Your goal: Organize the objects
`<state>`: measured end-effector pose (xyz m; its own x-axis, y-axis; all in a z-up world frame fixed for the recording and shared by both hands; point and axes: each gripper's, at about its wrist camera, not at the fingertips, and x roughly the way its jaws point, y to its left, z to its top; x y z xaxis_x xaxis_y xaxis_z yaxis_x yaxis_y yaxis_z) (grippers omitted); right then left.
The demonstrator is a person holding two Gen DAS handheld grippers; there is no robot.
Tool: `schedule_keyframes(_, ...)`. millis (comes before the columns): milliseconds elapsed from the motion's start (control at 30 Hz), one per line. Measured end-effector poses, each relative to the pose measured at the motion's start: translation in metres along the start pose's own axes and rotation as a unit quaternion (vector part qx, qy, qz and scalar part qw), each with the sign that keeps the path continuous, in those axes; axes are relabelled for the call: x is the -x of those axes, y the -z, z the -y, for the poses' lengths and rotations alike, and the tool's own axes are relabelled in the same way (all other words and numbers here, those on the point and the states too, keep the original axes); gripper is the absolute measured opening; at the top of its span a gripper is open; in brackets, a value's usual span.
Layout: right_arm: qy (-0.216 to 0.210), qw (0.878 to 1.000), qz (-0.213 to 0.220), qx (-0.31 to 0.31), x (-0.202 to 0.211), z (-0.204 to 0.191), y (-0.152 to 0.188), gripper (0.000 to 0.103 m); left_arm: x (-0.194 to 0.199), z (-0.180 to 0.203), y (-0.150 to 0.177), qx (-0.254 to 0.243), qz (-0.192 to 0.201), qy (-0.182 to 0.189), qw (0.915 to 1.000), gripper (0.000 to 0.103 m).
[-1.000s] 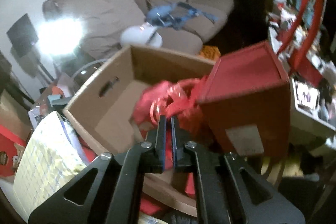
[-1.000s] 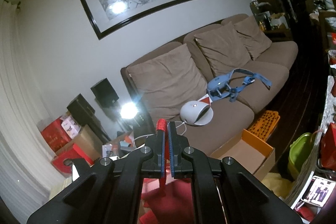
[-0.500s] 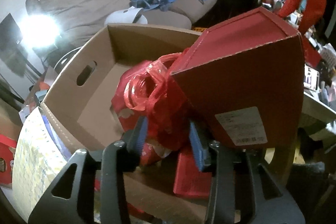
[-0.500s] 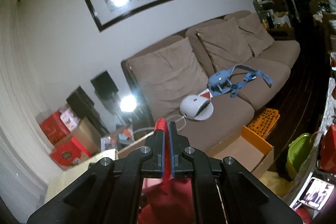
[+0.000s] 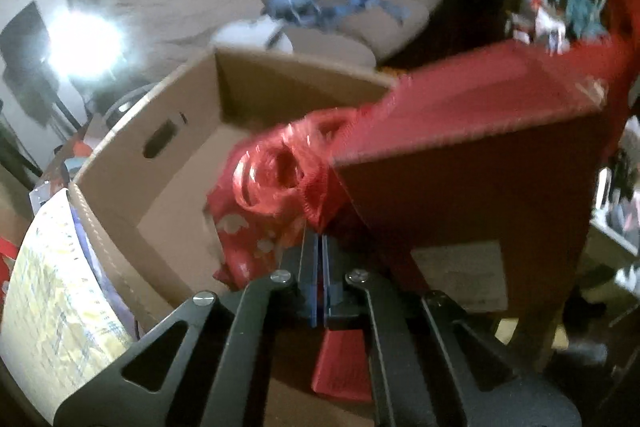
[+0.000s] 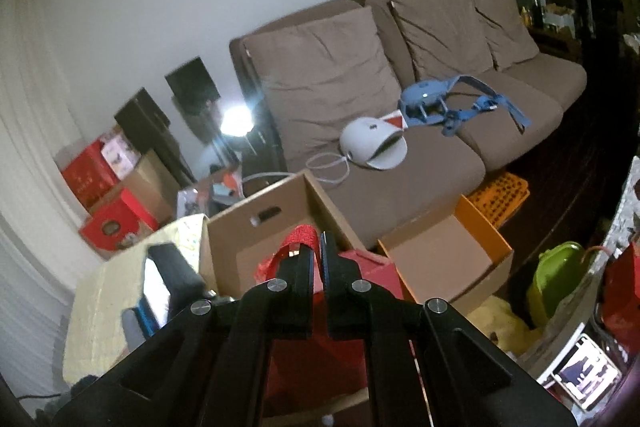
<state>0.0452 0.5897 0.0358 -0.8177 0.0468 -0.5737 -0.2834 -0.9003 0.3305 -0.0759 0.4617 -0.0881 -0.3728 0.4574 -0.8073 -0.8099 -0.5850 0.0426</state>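
Red box (image 5: 472, 163) hangs over the cardboard box (image 5: 132, 163), not in yet; right gripper (image 6: 319, 247) pinches its rope handle (image 6: 301, 237), left gripper (image 5: 319, 247) closed on nothing I can see.

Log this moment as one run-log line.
left gripper: just closed, shut on red plastic bag | right gripper: shut on red woven handle | target: open brown cardboard box

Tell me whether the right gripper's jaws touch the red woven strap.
Touching. The right wrist view shows the right gripper closed on the red woven strap.
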Motion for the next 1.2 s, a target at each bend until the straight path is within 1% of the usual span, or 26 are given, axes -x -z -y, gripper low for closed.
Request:
schedule_keyframes(67,0.004,1.000,-0.012,0.001,-0.004,0.001,0.002,0.004,0.009,-0.008,-0.004,0.019,0.025,-0.005,0.9995,0.001)
schedule_keyframes(133,0.014,1.000,-0.026,-0.001,-0.010,0.004,0.005,0.004,0.017,-0.017,-0.009,0.043,0.041,0.001,0.9982,0.001)
schedule_keyframes(233,0.035,0.998,-0.059,0.000,-0.025,0.009,0.009,0.005,0.022,-0.026,-0.014,0.056,0.043,0.010,0.9974,0.001)
schedule_keyframes(267,0.046,0.996,-0.077,0.000,-0.032,0.012,0.012,0.009,0.023,-0.026,-0.014,0.056,0.043,0.011,0.9974,0.001)
schedule_keyframes(400,0.066,0.989,-0.135,-0.002,-0.059,0.028,0.024,0.016,0.023,-0.022,-0.012,0.048,0.044,0.010,0.9978,0.001)
schedule_keyframes(433,0.072,0.986,-0.149,0.000,-0.065,0.029,0.027,0.020,0.024,-0.022,-0.012,0.050,0.046,0.011,0.9977,0.001)
schedule_keyframes(467,0.076,0.983,-0.164,0.003,-0.071,0.031,0.030,0.031,0.024,-0.022,-0.011,0.052,0.048,0.012,0.9974,0.001)
schedule_keyframes(500,0.082,0.981,-0.177,0.005,-0.075,0.033,0.034,0.035,0.026,-0.023,-0.011,0.056,0.050,0.015,0.9971,0.001)
schedule_keyframes(533,0.088,0.979,-0.185,0.007,-0.078,0.034,0.037,0.043,0.027,-0.025,-0.012,0.061,0.052,0.017,0.9966,0.001)
schedule_keyframes(567,0.092,0.977,-0.190,0.005,-0.080,0.037,0.038,0.048,0.028,-0.027,-0.012,0.066,0.054,0.017,0.9962,0.001)
schedule_keyframes(667,0.092,0.974,-0.205,0.005,-0.085,0.037,0.043,0.048,0.031,-0.040,-0.012,0.090,0.059,0.014,0.9941,0.001)
schedule_keyframes(767,0.085,0.974,-0.211,0.017,-0.084,0.028,0.045,0.048,0.034,-0.054,-0.010,0.115,0.062,0.014,0.9913,0.001)
schedule_keyframes(933,0.069,0.973,-0.215,0.047,-0.086,0.008,0.046,0.048,0.040,-0.060,-0.009,0.120,0.069,0.009,0.9903,0.001)
schedule_keyframes(1200,0.045,0.986,-0.150,0.060,-0.068,-0.005,0.030,0.048,0.040,-0.063,-0.004,0.127,0.067,0.005,0.9896,0.001)
